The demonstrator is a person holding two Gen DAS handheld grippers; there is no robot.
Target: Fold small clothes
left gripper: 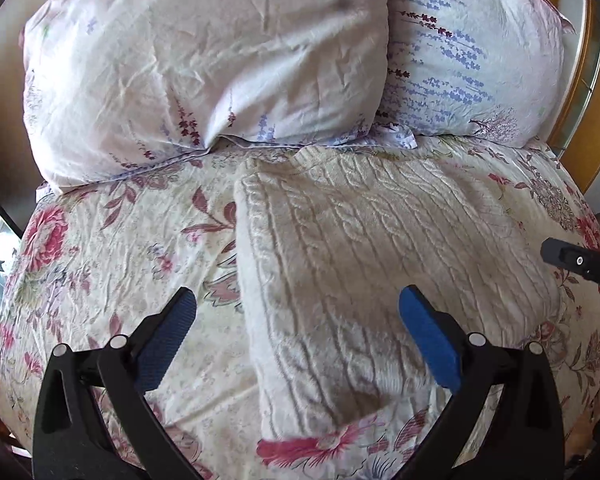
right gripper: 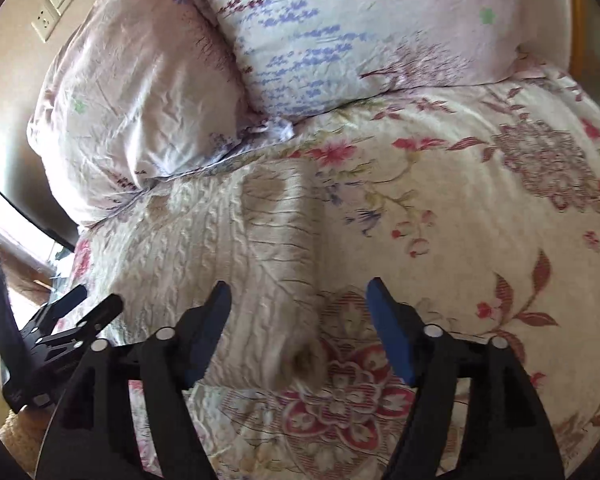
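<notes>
Floral bedspread (left gripper: 112, 248), cream sweater (left gripper: 360, 248) under open hand-held grippers (left gripper: 298, 316)

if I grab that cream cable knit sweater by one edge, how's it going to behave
The cable knit sweater looks thick and soft, so it will probably droop and unfold rather than hold its shape. The ribbed texture should grip the open left gripper well. It seems bulky but not heavy.

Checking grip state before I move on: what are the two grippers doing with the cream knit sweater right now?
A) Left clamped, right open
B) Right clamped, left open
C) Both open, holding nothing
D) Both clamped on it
C: the left gripper and right gripper both show their blue pads spread wide apart over the cream knit sweater, which lies folded on the floral bedspread with no fabric pinched.
</notes>
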